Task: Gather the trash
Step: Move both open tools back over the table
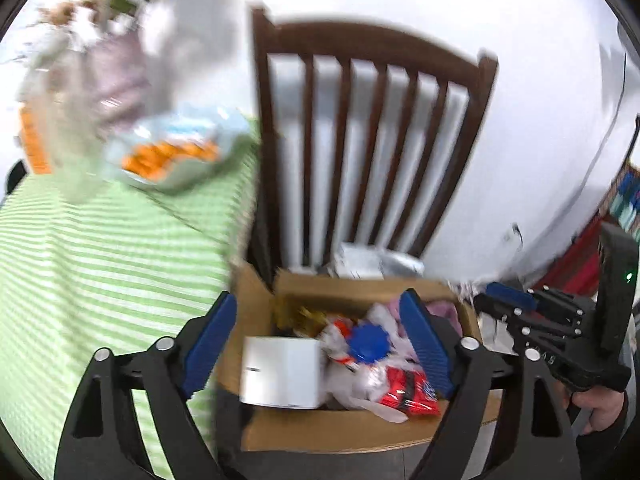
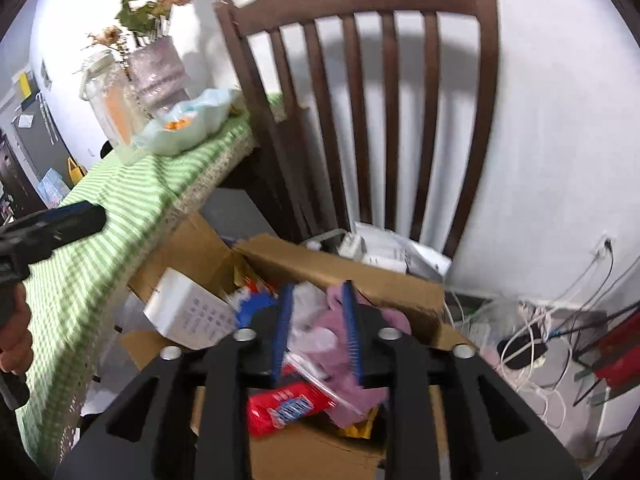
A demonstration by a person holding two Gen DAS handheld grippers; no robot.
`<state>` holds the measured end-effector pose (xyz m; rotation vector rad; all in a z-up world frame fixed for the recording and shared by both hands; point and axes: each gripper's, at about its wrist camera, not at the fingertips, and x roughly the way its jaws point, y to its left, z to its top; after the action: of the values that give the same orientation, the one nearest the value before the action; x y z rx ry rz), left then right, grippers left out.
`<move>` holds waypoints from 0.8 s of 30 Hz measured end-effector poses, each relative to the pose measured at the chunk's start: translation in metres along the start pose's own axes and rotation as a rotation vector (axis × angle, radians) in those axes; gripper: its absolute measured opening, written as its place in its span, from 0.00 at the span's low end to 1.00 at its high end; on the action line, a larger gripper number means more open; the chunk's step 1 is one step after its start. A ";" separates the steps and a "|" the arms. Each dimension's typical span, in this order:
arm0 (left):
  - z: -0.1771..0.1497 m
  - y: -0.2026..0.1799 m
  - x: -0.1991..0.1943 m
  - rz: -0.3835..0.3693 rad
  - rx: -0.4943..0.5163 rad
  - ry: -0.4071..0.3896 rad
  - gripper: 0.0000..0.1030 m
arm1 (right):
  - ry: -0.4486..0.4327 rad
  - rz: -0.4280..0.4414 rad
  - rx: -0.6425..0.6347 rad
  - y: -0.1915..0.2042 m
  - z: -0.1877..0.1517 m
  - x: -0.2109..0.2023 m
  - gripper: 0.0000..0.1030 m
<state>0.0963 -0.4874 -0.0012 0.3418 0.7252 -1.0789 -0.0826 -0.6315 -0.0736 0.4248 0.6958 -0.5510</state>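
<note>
Right gripper [image 2: 316,332] hangs right over the box [image 2: 320,452] on the chair seat, fingers nearly closed around a pink wrapper [image 2: 340,376], so the drop is straight down. Left gripper [image 1: 320,340] hovers wide open and empty, closer to the bench [image 1: 100,248].

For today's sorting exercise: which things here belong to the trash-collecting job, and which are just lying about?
Part of the job:
cardboard box
red wrapper
pink plastic
white carton
blue lid

Just lying about:
wooden chair
green checked tablecloth
flower vase
cables
</note>
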 end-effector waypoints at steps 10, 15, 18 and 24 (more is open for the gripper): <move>-0.026 0.112 -0.113 0.214 -0.171 -0.200 0.83 | -0.094 0.100 -0.217 0.129 0.034 -0.014 0.42; -0.058 0.187 -0.178 0.392 -0.276 -0.265 0.84 | -0.099 0.209 -0.327 0.221 0.041 -0.007 0.43; -0.081 0.224 -0.217 0.516 -0.342 -0.279 0.85 | -0.098 0.315 -0.387 0.278 0.042 -0.004 0.44; -0.146 0.270 -0.307 0.732 -0.483 -0.333 0.89 | -0.061 0.487 -0.520 0.401 0.047 0.001 0.45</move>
<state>0.1981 -0.0736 0.0794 -0.0050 0.4743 -0.2368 0.1825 -0.3455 0.0319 0.0778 0.6207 0.0842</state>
